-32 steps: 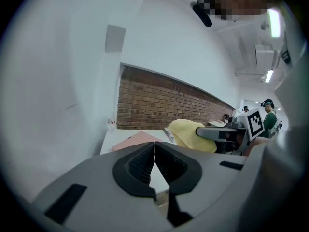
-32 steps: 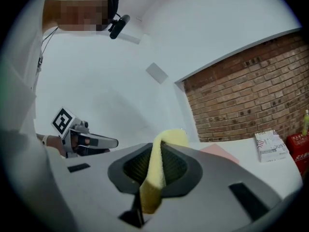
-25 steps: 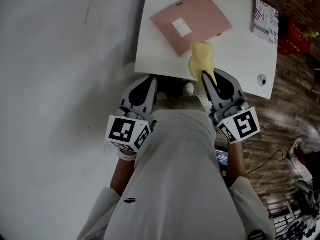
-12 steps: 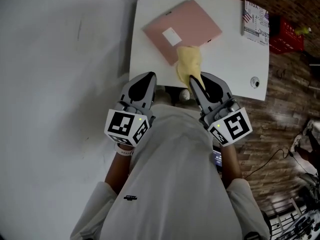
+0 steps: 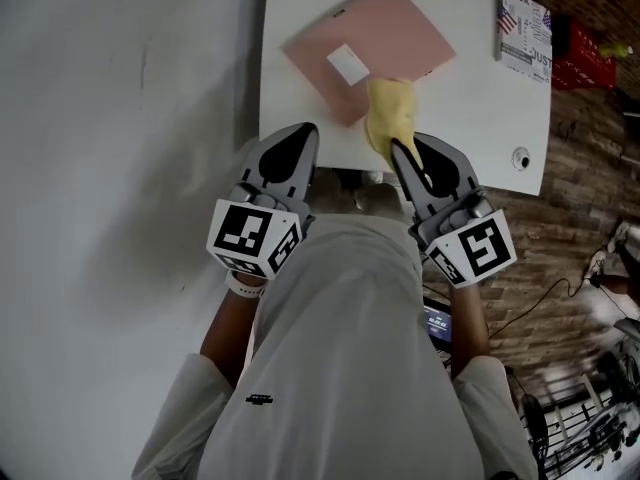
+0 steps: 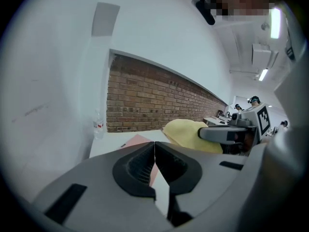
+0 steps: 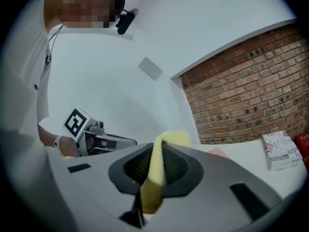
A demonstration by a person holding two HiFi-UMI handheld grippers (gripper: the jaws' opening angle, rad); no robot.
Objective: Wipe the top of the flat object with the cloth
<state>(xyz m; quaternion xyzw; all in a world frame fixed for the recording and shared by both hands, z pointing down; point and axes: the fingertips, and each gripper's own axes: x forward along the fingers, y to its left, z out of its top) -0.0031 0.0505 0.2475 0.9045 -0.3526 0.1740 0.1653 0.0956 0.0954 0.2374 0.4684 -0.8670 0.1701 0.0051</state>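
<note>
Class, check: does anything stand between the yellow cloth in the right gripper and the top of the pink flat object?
Nothing visible does. The yellow cloth, clamped in the right gripper, reaches the near edge of the pink flat object. Its top bears only a flat white label.

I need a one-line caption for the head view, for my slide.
Right gripper holds a yellow cloth at the edge of the pink flat object on a white table; left gripper shut, empty.

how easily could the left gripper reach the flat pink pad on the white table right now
Probably easily: the left gripper, shut and empty, sits near the flat pink pad with nothing between; the yellow cloth lies further right.
</note>
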